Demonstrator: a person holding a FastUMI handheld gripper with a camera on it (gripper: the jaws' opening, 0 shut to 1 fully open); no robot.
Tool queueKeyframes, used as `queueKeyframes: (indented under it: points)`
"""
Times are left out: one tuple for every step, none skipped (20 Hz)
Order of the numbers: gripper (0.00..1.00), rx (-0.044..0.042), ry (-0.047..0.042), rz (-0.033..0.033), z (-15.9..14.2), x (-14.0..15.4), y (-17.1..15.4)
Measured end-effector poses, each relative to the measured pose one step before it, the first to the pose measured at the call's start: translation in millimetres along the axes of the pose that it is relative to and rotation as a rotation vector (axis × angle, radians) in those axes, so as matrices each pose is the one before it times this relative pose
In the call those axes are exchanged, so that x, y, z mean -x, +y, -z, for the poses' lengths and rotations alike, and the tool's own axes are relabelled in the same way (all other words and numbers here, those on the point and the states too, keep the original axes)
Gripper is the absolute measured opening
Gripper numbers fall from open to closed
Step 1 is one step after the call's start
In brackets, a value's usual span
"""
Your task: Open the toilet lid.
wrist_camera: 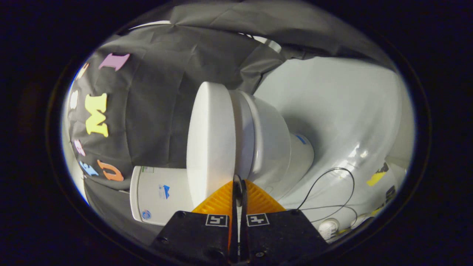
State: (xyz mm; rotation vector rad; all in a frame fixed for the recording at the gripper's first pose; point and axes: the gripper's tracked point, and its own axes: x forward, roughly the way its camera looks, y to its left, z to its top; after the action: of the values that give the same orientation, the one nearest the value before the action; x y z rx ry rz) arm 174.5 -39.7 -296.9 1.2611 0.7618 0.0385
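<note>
The view is rolled on its side. A white toilet stands ahead, its lid [210, 140] lying flat down on the seat [244, 133], with the bowl [271, 144] and foot beyond. The white tank [159, 195] sits behind the lid, against the black cloth wall. My gripper [238, 181] is shut, its two fingers pressed together with nothing seen between them. The fingertips sit right at the rim where the lid meets the seat, at the toilet's near side. Whether they touch the rim I cannot tell.
The white floor [343, 111] spreads around the toilet's foot. A thin black cable [332, 184] loops over it close to the gripper, leading to a small round white object [329, 227]. A yellow mark [375, 179] lies on the floor further off. Black cloth [155, 111] hangs behind.
</note>
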Motion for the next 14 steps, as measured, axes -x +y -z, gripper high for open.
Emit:
queueKeyframes:
  points:
    - [0.05, -0.00915, -0.00082, 0.00091, 0.63, 2.32, 0.8]
    - [0.05, -0.003, 0.00405, 0.00479, 0.3, -0.72, -0.42]
    - [0.05, -0.00741, 0.00375, 0.00902, 2.18, 0.71, 0.24]
    - [0.05, -0.0034, -0.00058, 0.00771, -1.67, 1.11, 0.35]
    - [0.05, 0.00458, -0.00131, 0.00423, 1.06, -0.65, 1.17]
    - [0.05, 0.01685, -0.00115, -0.00076, 0.26, 1.09, 1.8]
    - [0.04, 0.00664, -0.00146, -0.00093, 0.0, 4.71, 3.24]
    - [0.04, 0.00523, -0.00313, -0.00278, -0.53, 2.4, 4.47]
    - [0.04, 0.00681, -0.00466, -0.0041, 0.85, 2.11, 5.81]
    - [0.04, 0.00813, -0.0044, -0.00185, -0.44, 1.56, 3.81]
    - [0.04, 0.01198, -0.00707, -0.0014, 0.89, 1.96, 4.29]
    - [0.04, 0.01198, -0.00459, -0.00138, 0.29, 1.69, 5.01]
    - [0.04, 0.01248, -0.00507, -0.00028, 0.91, 2.5, 5.42]
    - [0.04, 0.01289, -0.00572, 0.00077, -0.08, 2.36, 3.91]
